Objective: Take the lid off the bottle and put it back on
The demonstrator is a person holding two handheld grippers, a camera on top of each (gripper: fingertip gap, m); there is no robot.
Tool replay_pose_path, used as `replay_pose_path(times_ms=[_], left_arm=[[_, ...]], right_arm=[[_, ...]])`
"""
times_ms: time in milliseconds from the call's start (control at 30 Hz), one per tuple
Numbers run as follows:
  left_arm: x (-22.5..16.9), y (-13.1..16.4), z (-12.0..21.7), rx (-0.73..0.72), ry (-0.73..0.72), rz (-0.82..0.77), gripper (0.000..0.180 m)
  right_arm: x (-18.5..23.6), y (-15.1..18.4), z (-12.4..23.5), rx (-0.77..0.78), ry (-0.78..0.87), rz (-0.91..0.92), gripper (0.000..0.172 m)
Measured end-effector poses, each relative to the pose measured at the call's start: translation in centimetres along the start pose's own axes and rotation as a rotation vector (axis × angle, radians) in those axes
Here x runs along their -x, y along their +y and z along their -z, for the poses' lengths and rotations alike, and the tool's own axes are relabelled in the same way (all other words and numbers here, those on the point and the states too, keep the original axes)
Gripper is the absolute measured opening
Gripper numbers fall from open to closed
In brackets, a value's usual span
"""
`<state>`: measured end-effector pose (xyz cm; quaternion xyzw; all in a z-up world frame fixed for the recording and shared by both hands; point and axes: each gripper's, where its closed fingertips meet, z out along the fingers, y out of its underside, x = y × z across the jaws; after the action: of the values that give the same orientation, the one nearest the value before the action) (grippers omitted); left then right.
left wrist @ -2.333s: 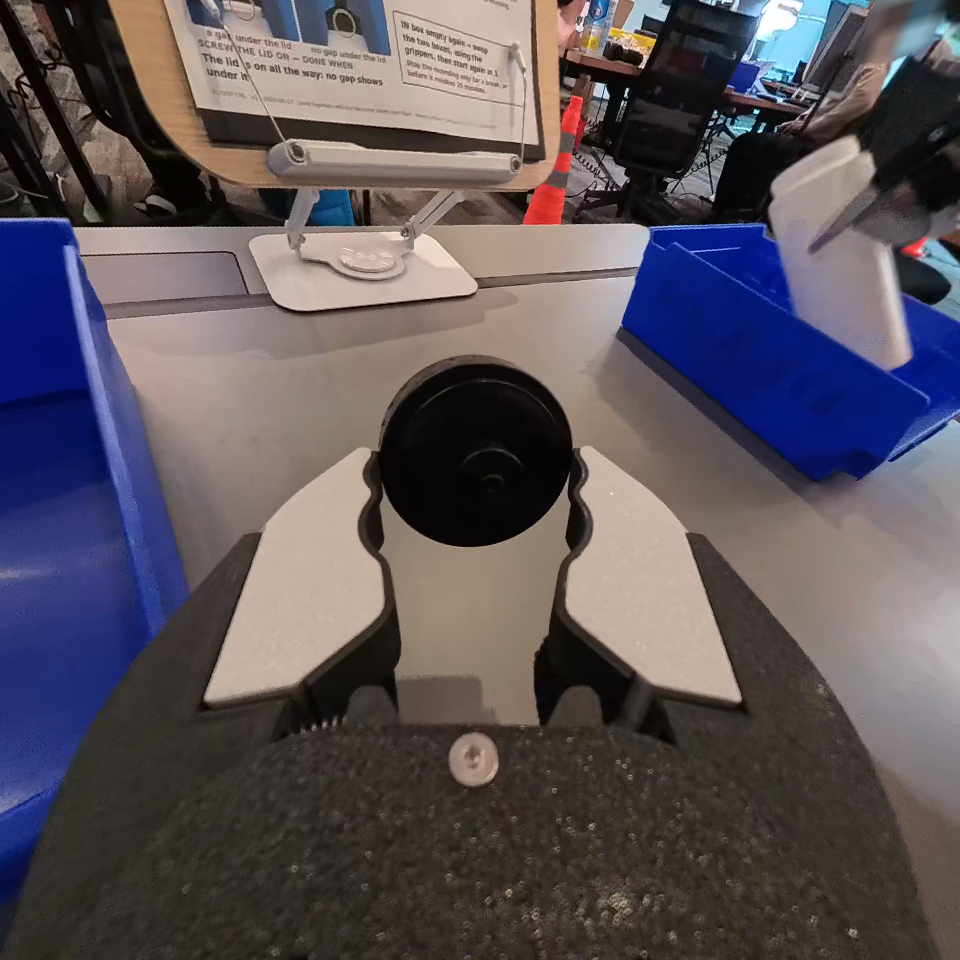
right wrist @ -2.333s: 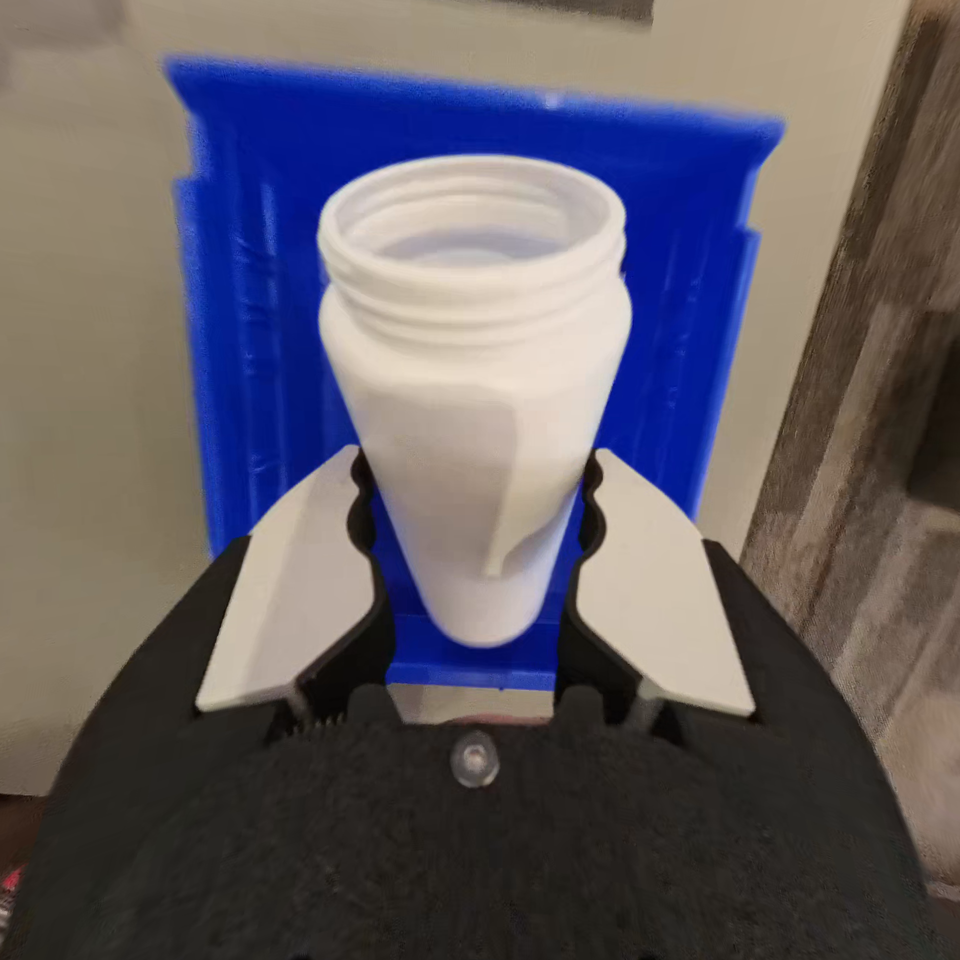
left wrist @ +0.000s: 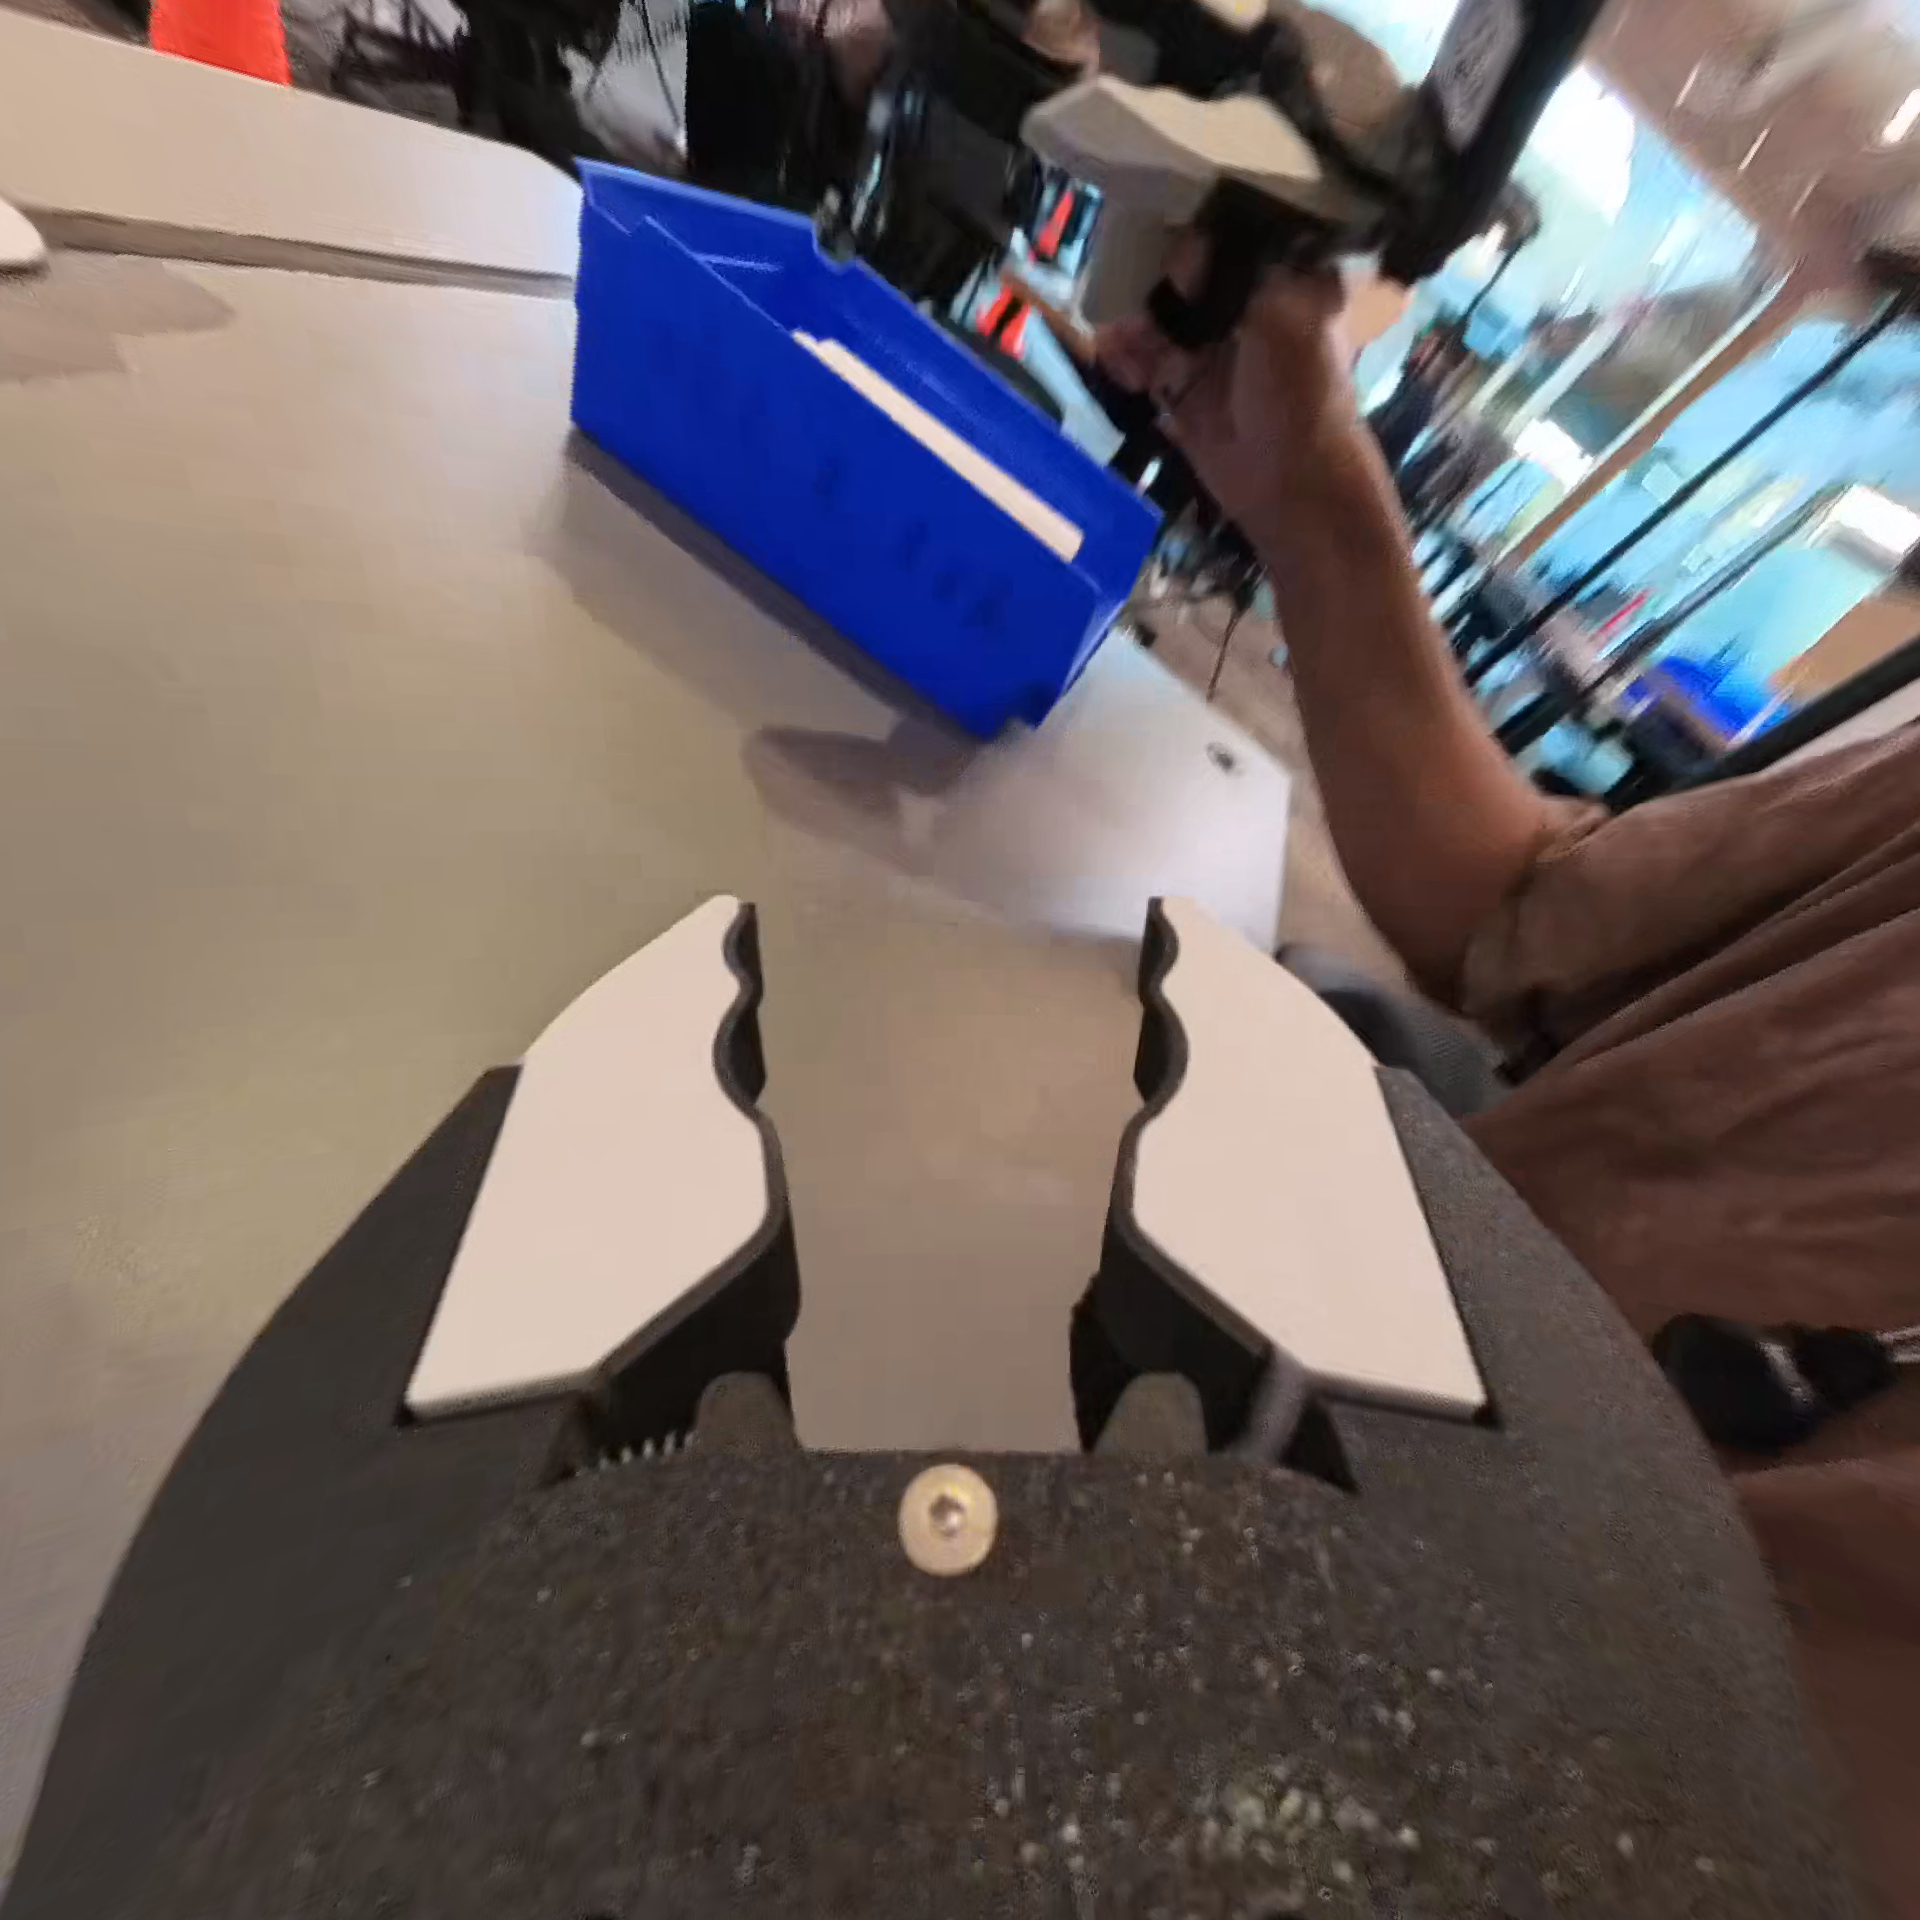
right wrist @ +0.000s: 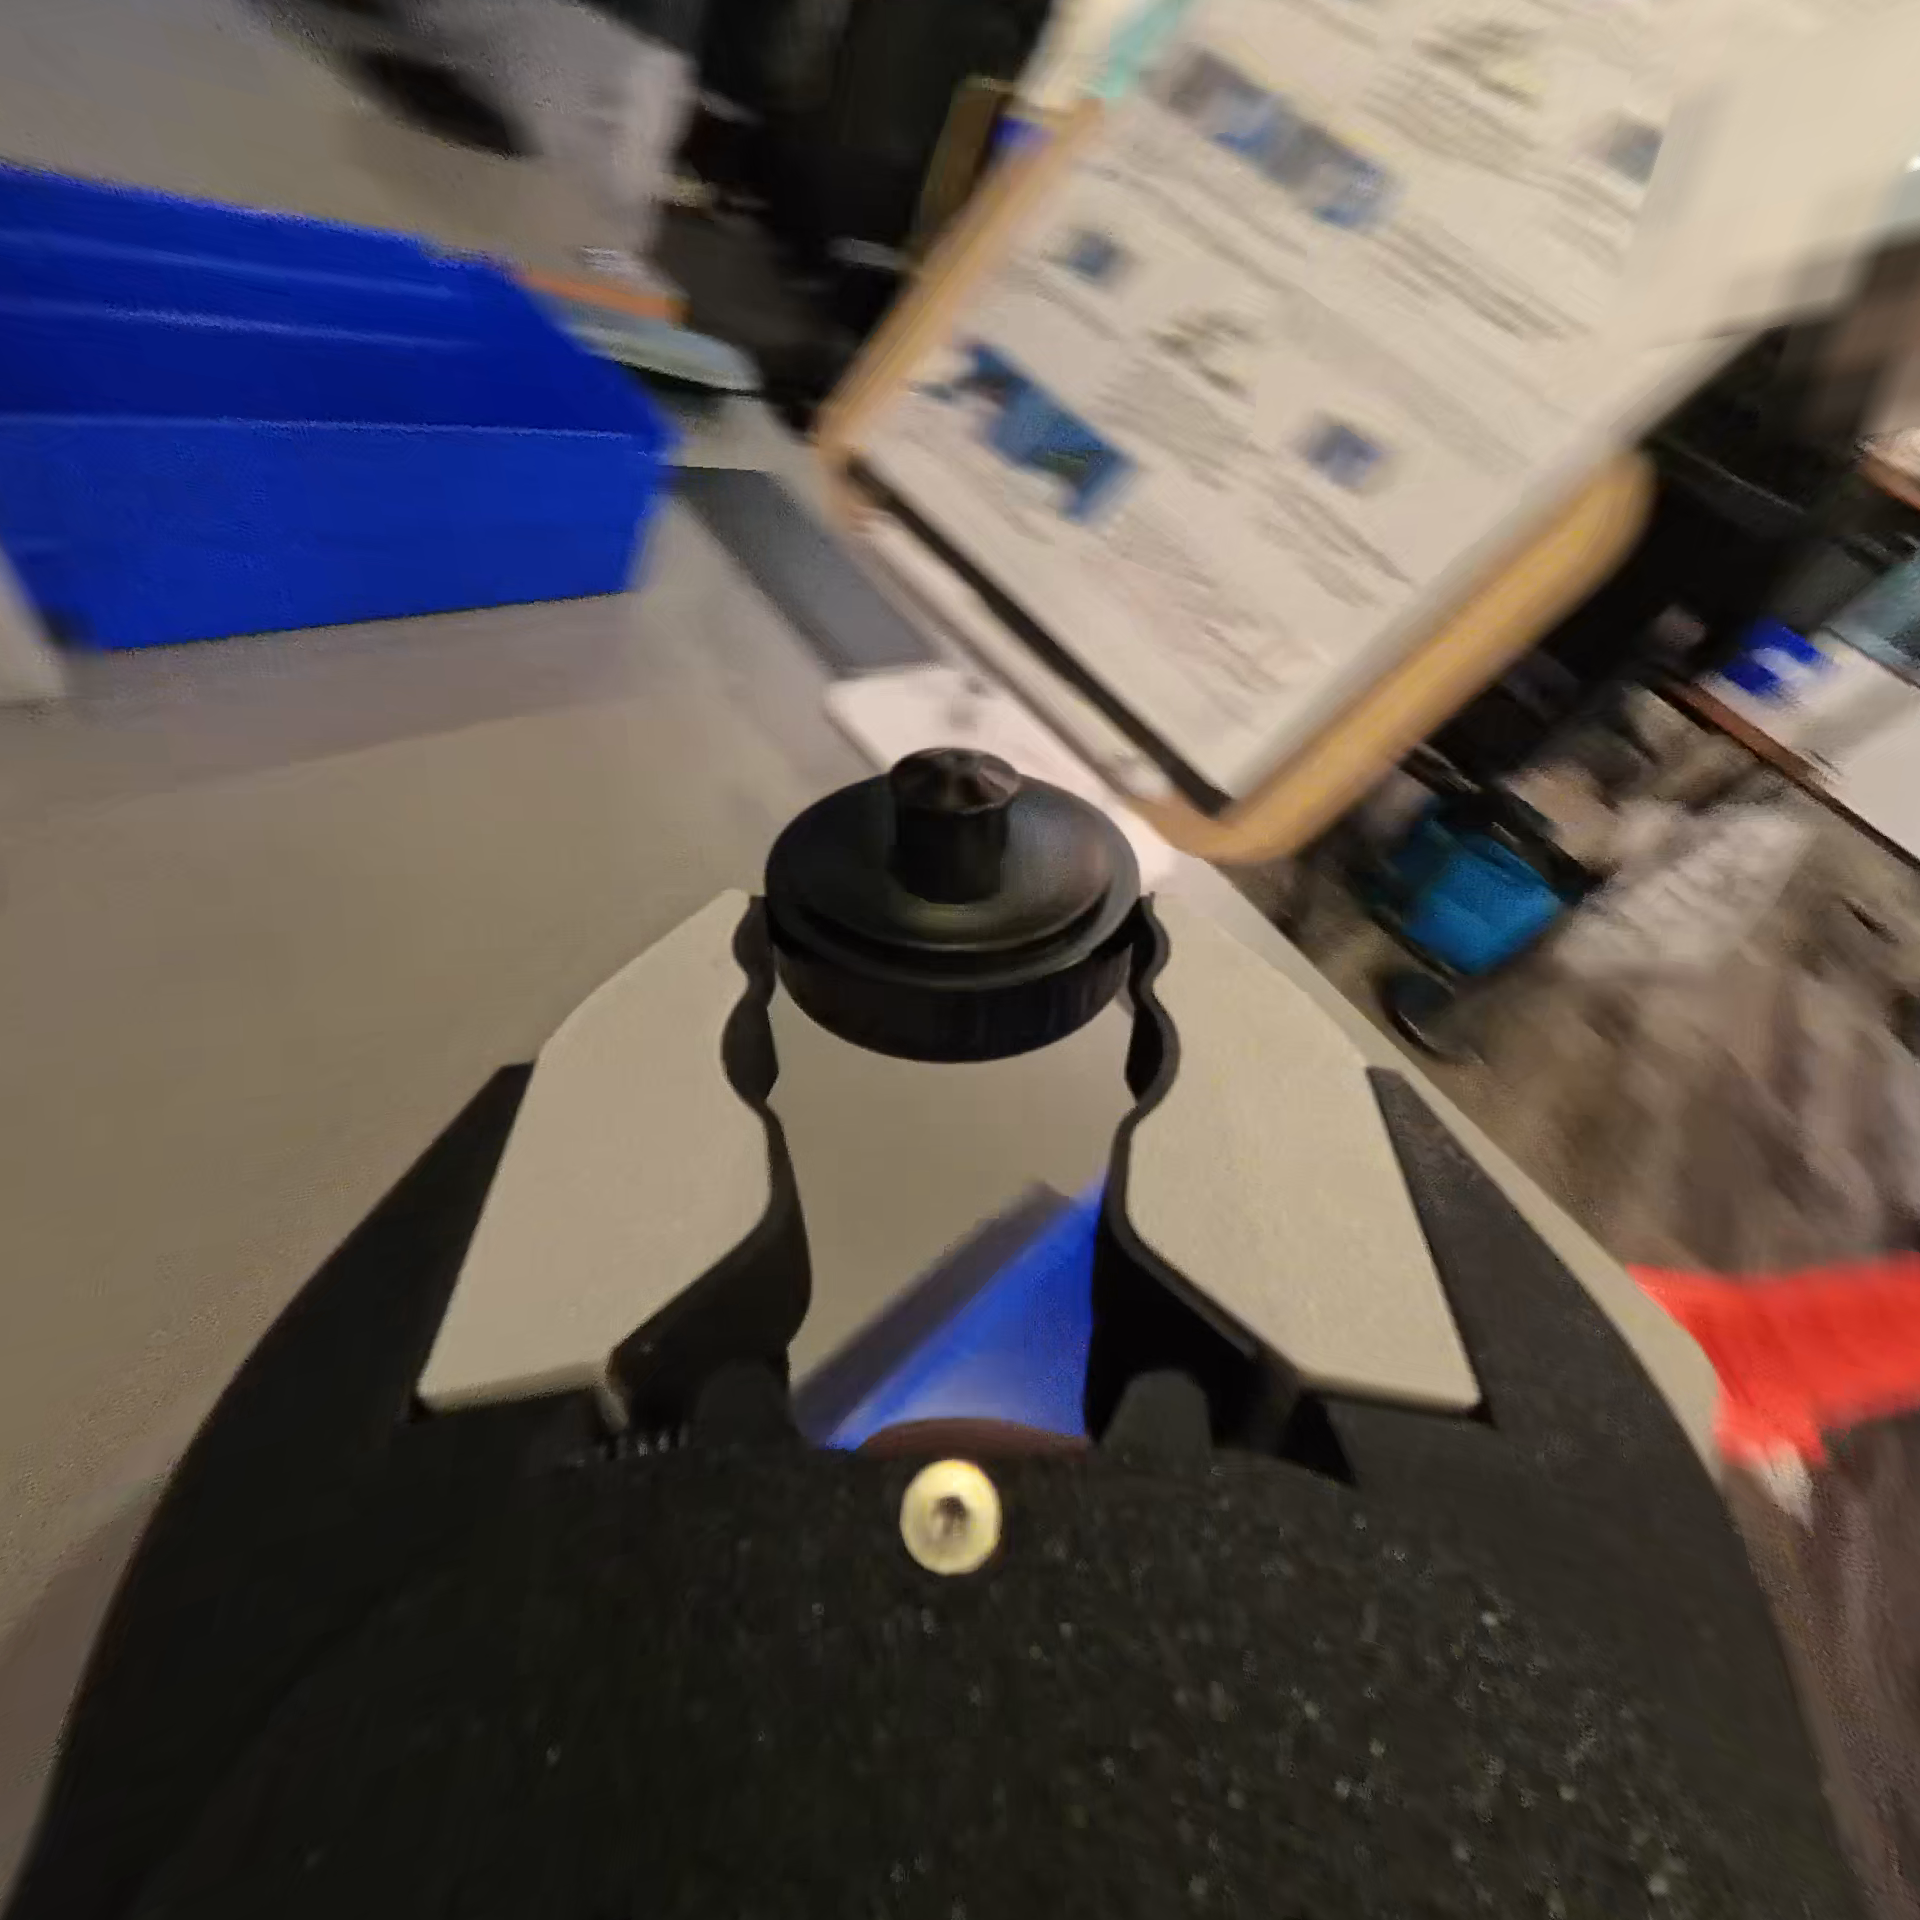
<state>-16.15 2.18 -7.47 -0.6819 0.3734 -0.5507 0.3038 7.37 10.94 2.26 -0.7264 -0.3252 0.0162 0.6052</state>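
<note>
Left gripper [left wrist: 951, 914], tilted low over the grey counter [left wrist: 312, 727], stands open and bare. Right gripper [right wrist: 951, 935], raised in a person's hand [left wrist: 1247, 416] beyond the blue plastic bin [left wrist: 831, 468], clamps the round black knobbed lid [right wrist: 951, 925] at its fingertips.

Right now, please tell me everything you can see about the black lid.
The black lid is round, looks like matte plastic, and has a ribbed side band, a stepped top and a raised faceted knob in the middle. It is upright, knob up, off the bottle and above the grey table. The right gripper clamps its sides between both fingertips.
</note>
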Motion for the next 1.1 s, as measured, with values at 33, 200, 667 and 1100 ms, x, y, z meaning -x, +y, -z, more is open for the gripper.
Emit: replay_pose_path(times_ms=[33, 200, 667, 1100], left_arm=[[-0.4, 0.7, 0.2, -0.029, 0.017, 0.037, 0.069], [-1.7, 3.1, 1.0, -0.08, 0.053, 0.066, 0.07], [-1.7, 2.8, 2.6, -0.064, 0.01, -0.004, 0.069], [0.9, 1.3, 5.0, -0.146, -0.403, -0.327, 0.074]], right_arm=[[-3.1, 1.5, 0.8, 0.03, 0.106, -0.065, 0.066], [-9.3, 13.6, 1.1, 0.322, 0.368, -0.32, 0.065], [-6.9, 23.1, -3.7, 0.711, 0.387, -0.586, 0.066], [-4.7, 22.3, -2.0, 0.682, 0.331, -0.712, 0.072]])
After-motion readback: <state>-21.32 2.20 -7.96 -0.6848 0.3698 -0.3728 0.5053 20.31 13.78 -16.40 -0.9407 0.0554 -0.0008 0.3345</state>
